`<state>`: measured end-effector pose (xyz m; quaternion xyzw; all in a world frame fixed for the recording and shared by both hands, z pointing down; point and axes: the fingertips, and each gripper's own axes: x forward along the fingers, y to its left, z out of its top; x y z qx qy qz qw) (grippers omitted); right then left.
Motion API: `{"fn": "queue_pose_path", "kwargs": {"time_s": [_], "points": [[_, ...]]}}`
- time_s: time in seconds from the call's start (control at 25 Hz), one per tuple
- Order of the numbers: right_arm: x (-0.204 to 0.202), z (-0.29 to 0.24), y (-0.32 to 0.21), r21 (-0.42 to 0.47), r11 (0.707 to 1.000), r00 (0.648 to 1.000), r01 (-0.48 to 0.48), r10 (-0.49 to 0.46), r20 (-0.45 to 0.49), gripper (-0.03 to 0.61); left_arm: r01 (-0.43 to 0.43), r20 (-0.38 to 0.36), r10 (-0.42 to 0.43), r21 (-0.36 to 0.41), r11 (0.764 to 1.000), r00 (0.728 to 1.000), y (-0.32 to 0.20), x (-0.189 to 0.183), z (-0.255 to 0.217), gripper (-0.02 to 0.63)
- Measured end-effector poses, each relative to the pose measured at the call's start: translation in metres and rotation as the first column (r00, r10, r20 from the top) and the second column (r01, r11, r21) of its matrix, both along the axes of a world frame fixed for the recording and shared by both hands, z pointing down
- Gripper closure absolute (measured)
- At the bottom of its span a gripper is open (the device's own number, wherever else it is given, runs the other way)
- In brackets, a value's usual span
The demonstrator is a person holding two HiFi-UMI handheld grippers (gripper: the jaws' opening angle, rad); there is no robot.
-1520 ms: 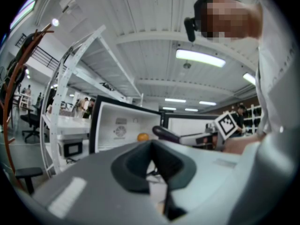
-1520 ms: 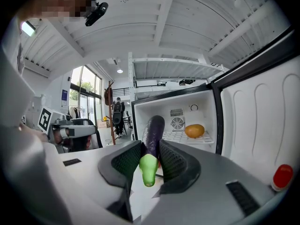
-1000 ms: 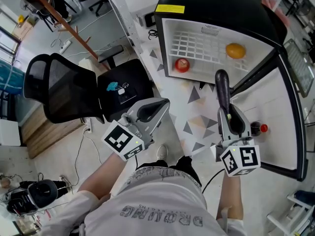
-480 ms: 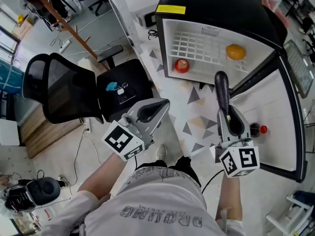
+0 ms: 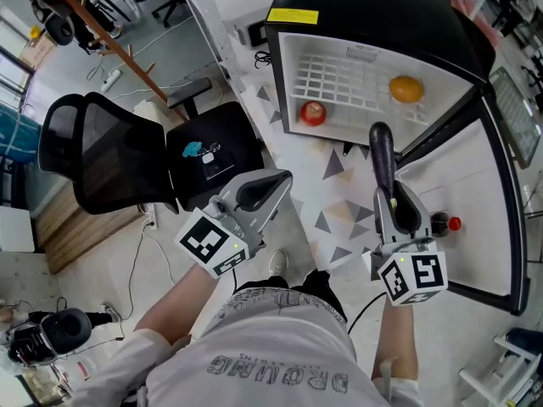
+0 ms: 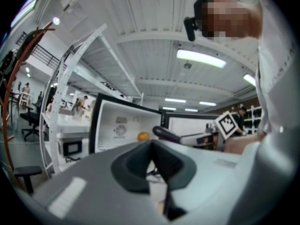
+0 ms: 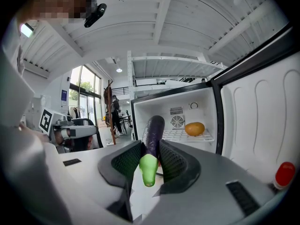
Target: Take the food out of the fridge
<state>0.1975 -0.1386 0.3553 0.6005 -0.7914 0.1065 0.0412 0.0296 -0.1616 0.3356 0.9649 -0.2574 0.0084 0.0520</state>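
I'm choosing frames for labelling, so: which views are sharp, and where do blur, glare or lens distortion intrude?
Head view: sharp, evenly lit, the fridge interior bright white. Left gripper view: strong fisheye, dark corners, its own pads out of focus, the ceiling lamp blown out. Right gripper view: same fisheye; the eggplant is slightly soft at its near green end, the orange on the shelf crisp.

Open-plan lab or workshop hall is being shown. This is being indicated by a black mesh swivel office chair [image 5: 110, 155], a white power strip [image 5: 111, 79] on the grey floor [image 5: 59, 83], white perforated metal racking [image 5: 204, 7], long ceiling strip lights [image 6: 205, 58] and people at distant desks [image 6: 82, 104]. A small black fridge with a white interior [image 5: 382, 15] is being kept beside the racking.
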Motion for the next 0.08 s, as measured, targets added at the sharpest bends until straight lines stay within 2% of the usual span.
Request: {"fn": "queue_pose_path", "kwargs": {"time_s": [0.08], "points": [[0.0003,0.0004,-0.0003,0.0,1.0,1.0,-0.001,0.001,0.0,0.466,0.0,0.0,0.0,0.001,1.0,1.0,-0.0005,0.0,0.0002,0.607]]}}
